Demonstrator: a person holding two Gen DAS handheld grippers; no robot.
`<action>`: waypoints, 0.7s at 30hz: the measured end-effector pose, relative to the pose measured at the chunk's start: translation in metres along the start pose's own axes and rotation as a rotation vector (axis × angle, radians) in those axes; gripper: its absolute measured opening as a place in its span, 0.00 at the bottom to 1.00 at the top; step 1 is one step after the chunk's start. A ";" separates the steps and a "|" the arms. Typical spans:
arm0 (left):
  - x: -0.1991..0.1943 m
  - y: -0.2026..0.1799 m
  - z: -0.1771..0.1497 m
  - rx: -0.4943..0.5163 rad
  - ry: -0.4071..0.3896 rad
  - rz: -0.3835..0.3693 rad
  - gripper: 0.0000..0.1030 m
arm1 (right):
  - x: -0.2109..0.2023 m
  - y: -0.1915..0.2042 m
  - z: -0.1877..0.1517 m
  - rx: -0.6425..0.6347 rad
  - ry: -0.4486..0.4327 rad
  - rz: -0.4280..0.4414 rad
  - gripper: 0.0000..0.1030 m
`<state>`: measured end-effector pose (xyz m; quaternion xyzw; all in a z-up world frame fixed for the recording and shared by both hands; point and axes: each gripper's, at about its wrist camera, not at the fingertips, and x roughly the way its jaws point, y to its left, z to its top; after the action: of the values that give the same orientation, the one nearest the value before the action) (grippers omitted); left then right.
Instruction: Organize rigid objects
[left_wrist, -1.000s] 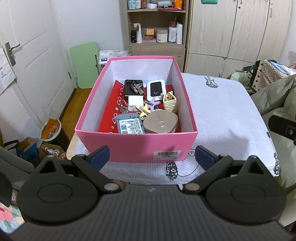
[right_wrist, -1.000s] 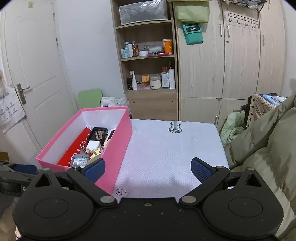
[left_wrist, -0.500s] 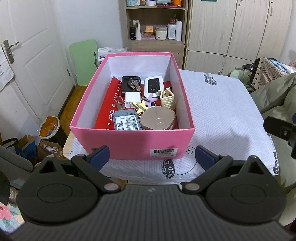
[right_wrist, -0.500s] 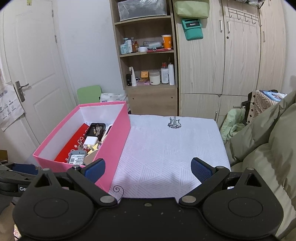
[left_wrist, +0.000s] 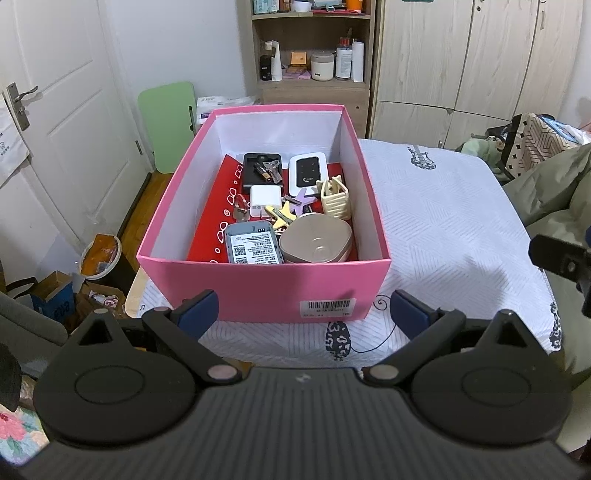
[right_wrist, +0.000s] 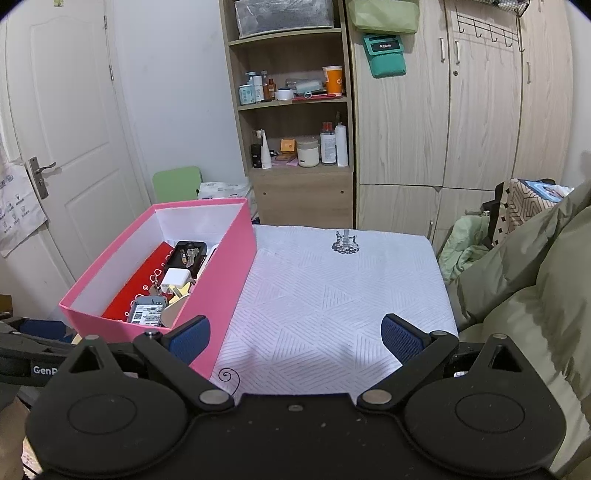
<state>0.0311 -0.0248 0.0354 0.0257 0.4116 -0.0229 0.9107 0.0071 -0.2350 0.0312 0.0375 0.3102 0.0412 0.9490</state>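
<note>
The pink box (left_wrist: 264, 284) of small items sits straight ahead of the left gripper (left_wrist: 301, 314), long axis pointing away; the right gripper (right_wrist: 293, 338) faces bare cloth beside it. Both gape wide, empty.

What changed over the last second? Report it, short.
Only the cameras shifted: the pink box sits lower in the left wrist view, and lower and smaller in the right wrist view, with more shelf showing. Nothing was grasped or released. The left gripper and right gripper stay open and empty; the box contents are unmoved.
</note>
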 end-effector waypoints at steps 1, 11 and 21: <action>0.000 0.000 0.000 0.000 0.000 0.001 0.98 | 0.000 0.000 0.000 0.000 0.000 -0.001 0.98; 0.000 0.000 -0.001 0.003 -0.001 0.001 0.98 | 0.001 -0.001 -0.002 0.002 0.004 -0.001 0.98; -0.003 -0.002 -0.006 0.002 -0.015 0.008 1.00 | -0.001 0.000 -0.005 -0.006 0.006 -0.003 0.98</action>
<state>0.0249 -0.0268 0.0338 0.0283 0.4045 -0.0197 0.9139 0.0034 -0.2352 0.0275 0.0340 0.3131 0.0409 0.9482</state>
